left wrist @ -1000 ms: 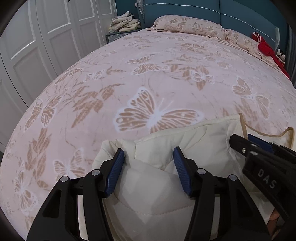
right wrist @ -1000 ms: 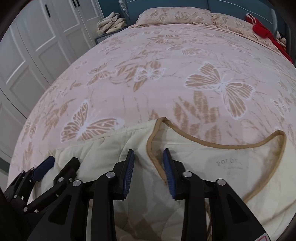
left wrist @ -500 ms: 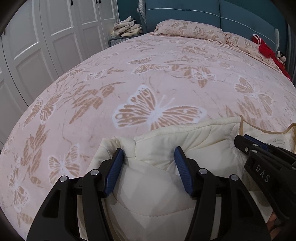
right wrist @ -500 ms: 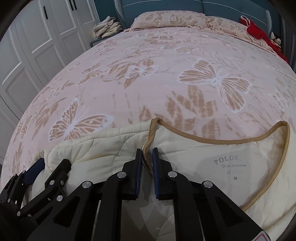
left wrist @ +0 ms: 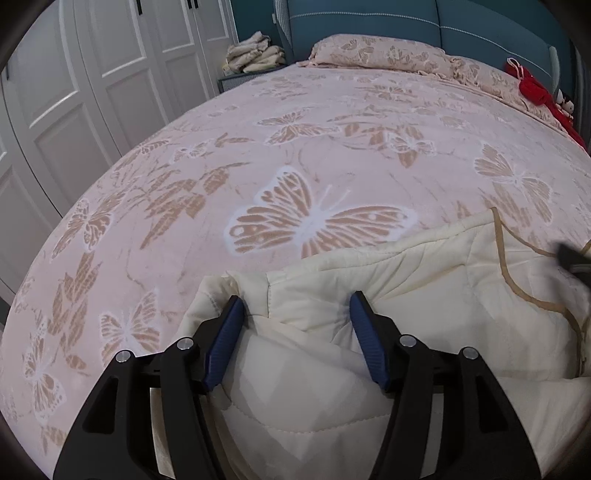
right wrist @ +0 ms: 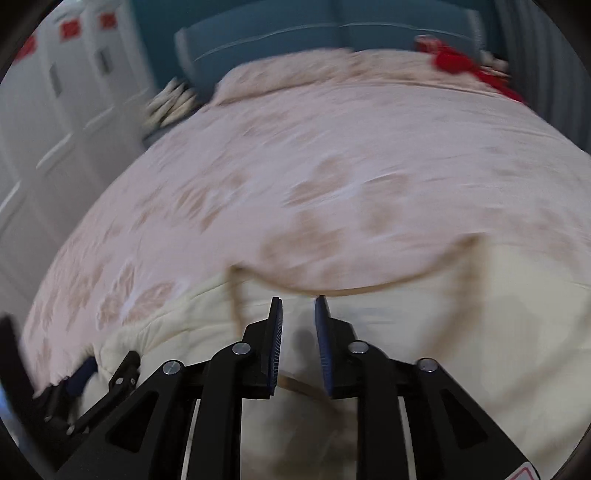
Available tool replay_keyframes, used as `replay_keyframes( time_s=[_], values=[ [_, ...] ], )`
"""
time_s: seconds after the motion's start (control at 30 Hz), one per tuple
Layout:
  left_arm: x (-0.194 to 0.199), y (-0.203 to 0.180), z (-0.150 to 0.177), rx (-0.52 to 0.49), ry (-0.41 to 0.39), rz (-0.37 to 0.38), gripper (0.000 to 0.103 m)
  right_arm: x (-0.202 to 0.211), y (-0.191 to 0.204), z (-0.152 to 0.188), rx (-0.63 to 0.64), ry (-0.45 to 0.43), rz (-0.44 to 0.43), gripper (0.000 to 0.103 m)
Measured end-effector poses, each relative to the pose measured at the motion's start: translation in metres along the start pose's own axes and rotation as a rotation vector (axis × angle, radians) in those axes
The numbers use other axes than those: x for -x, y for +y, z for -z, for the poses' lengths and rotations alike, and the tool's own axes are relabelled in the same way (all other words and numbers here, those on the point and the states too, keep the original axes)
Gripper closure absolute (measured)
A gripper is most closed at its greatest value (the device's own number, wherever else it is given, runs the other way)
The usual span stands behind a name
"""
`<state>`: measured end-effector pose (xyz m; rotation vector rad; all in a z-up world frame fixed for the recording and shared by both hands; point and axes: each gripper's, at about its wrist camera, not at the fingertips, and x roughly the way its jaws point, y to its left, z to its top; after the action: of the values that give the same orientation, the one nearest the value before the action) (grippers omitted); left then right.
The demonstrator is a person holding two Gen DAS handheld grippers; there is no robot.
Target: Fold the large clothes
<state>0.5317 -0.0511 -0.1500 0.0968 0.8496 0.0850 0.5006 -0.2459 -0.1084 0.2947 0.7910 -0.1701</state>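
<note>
A cream quilted garment point(left wrist: 388, 280) with tan neckline trim point(left wrist: 506, 258) lies at the near edge of the bed. My left gripper point(left wrist: 297, 308) is open, its blue pads either side of a bunched shoulder fold, not clamped. In the blurred right wrist view the garment point(right wrist: 498, 332) fills the lower right. My right gripper point(right wrist: 298, 314) has its jaws slightly apart over the cloth inside the neckline; nothing sits between the pads. The left gripper shows at the lower left of that view point(right wrist: 85, 373). The right gripper's tip is a dark blur at the right edge of the left wrist view point(left wrist: 572, 254).
The bed carries a pink butterfly-print cover point(left wrist: 295, 166) with a matching pillow point(left wrist: 376, 51) before a teal headboard point(left wrist: 443, 22). A red item point(left wrist: 532, 86) lies at the far right. Folded towels point(left wrist: 255, 55) sit on a nightstand. White wardrobe doors point(left wrist: 92, 74) stand on the left.
My right gripper had closed on the neckline trim, and has now opened slightly and moved fast to the right and up; its view is motion-blurred. My left gripper has barely moved.
</note>
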Motion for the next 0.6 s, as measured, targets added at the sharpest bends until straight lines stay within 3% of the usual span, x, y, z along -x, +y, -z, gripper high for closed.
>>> replay_keyframes(
  time_s=[0.07,0.17,0.23,0.37,0.47,0.6],
  values=[
    [0.012,0.002,-0.005,-0.008,0.03,0.025,0.045,0.025,-0.028,-0.004,-0.005,0.017,0.02,0.083],
    [0.043,-0.002,-0.009,0.022,0.021,0.109,0.045,0.057,-0.085,-0.008,0.011,0.008,0.106,0.073],
    [0.069,-0.022,-0.017,0.03,-0.001,0.206,0.044,0.066,-0.123,-0.011,-0.03,0.005,0.147,0.06],
    [0.086,-0.099,-0.032,0.021,0.06,0.435,0.034,0.062,-0.179,-0.013,-0.167,0.039,0.14,0.056],
    [0.081,-0.15,-0.035,-0.042,0.096,0.46,0.032,0.046,-0.193,-0.012,-0.199,0.082,0.113,0.056],
    [0.06,-0.206,-0.027,-0.115,0.165,0.451,0.032,0.03,-0.187,-0.006,-0.128,0.105,0.133,0.056]
  ],
)
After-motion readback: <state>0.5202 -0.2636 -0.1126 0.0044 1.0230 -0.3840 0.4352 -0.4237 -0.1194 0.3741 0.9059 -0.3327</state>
